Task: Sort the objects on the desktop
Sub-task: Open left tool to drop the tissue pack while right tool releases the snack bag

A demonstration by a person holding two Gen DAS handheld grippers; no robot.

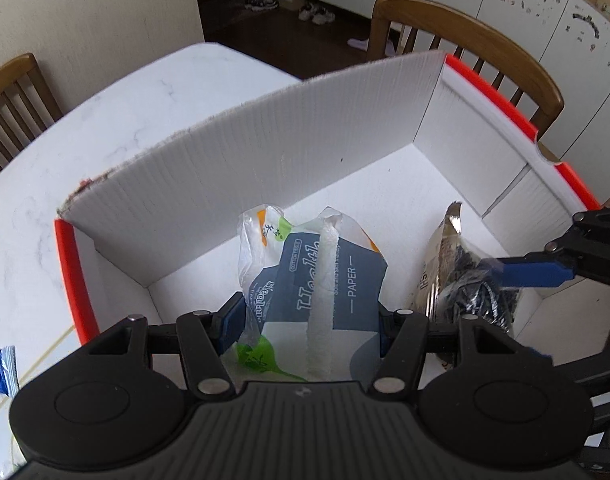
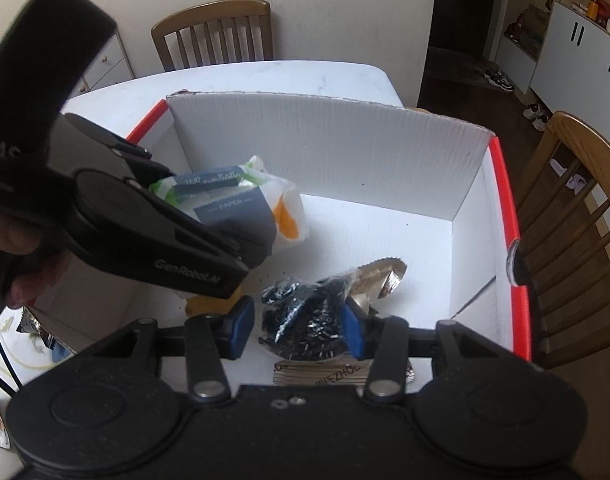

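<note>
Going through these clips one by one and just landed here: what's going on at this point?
A person is sorting table clutter into a white cardboard box with red edges, a handheld gripper in each hand. The left gripper is clamped on a blue-and-white tissue pack held over the box interior. The right gripper is clamped on a clear bag of small black pieces, low over the box floor above a foil snack packet. Neither has been released yet. More packets sit outside on the table.

White corrugated box [image 1: 305,128] with orange-red rim, navy-and-white tissue pack [image 1: 325,280] with green and orange patches, glossy black bundle in clear wrap [image 2: 305,320], silver-beige snack packet [image 1: 441,256], white marbled table [image 1: 125,100], brown wooden chairs [image 2: 213,32], blue-padded black grippers [image 2: 297,328].
</note>
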